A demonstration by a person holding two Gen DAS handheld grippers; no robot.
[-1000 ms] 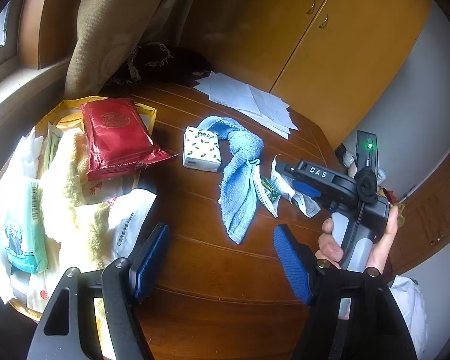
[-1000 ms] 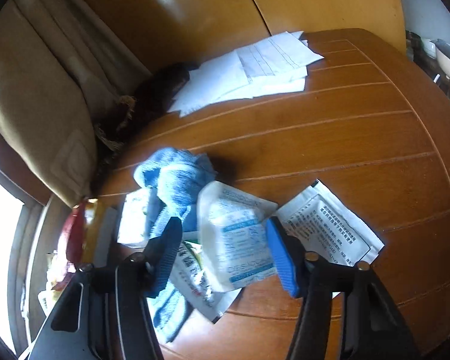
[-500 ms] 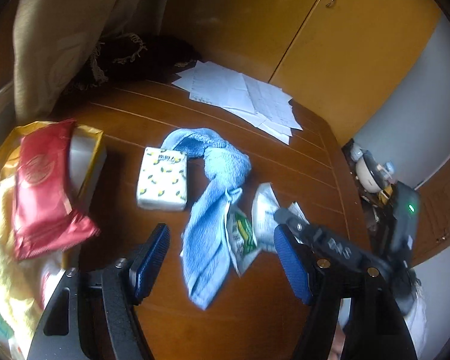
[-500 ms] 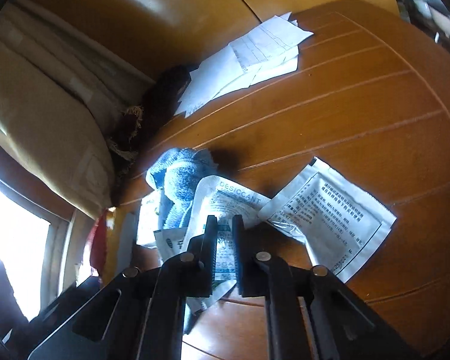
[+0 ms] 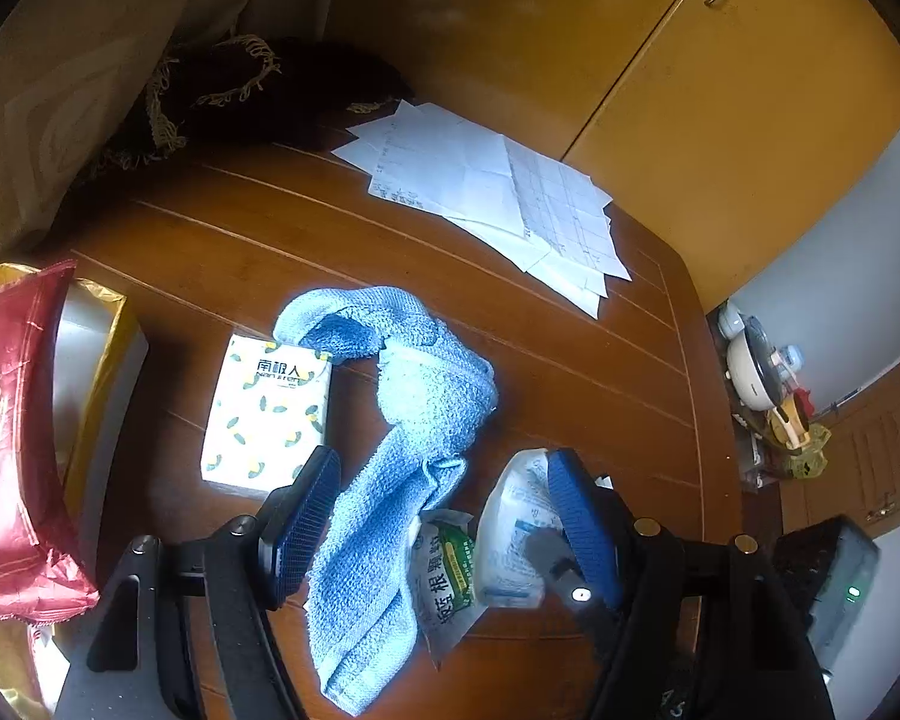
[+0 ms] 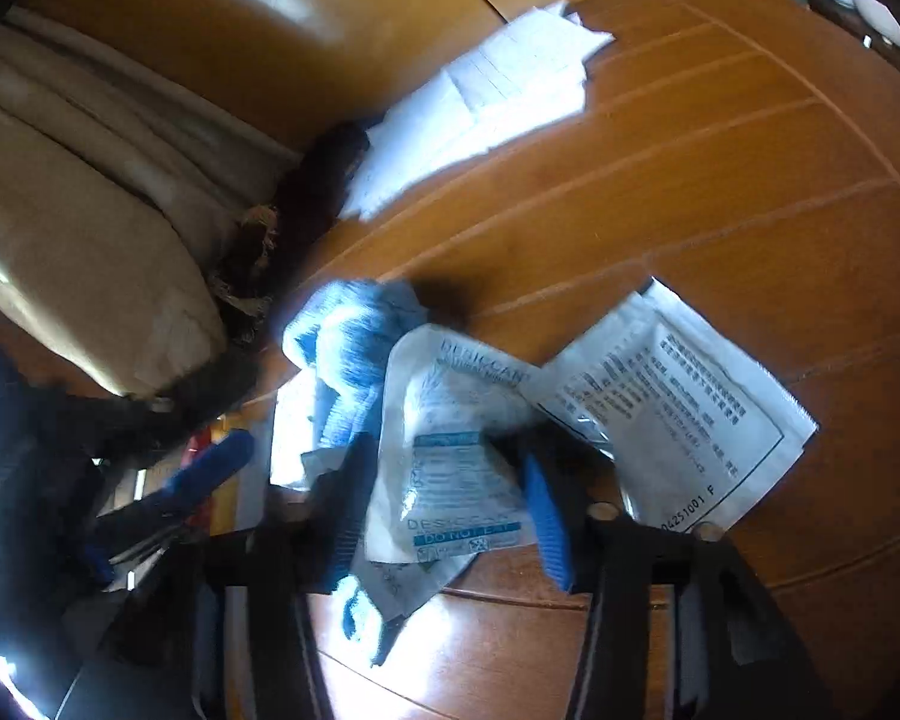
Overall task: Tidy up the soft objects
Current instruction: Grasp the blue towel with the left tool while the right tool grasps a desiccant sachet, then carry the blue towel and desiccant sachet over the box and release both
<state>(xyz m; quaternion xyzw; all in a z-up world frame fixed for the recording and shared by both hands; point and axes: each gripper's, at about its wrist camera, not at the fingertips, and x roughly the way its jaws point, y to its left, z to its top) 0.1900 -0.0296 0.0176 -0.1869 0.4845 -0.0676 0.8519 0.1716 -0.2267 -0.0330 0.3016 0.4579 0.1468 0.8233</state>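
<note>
Right gripper [image 6: 444, 462]: pads spread apart, jaws have just been opening. The desiccant packet [image 6: 456, 378] lies between the pads, its long edges close to each. Blur hides whether either pad touches it. Printed pouch [image 6: 678, 408] overlaps the packet's far right corner, outside the right pad.

Left gripper [image 5: 444, 468]: pads spread wide, nothing pinched. The blue towel [image 5: 432, 396] runs lengthwise between them, nearer the left pad, lying on the table [image 5: 570, 348]. The green sachet [image 5: 444, 576] is tucked against the towel's right edge, also inside the gap. The desiccant packet stands just inside the right pad.

Tissue pack [image 5: 270, 414]: just beyond the left pad, its far end under the towel's end.

Red bag [image 5: 12, 438]: far left. Papers [image 5: 498, 192]: far side.
</note>
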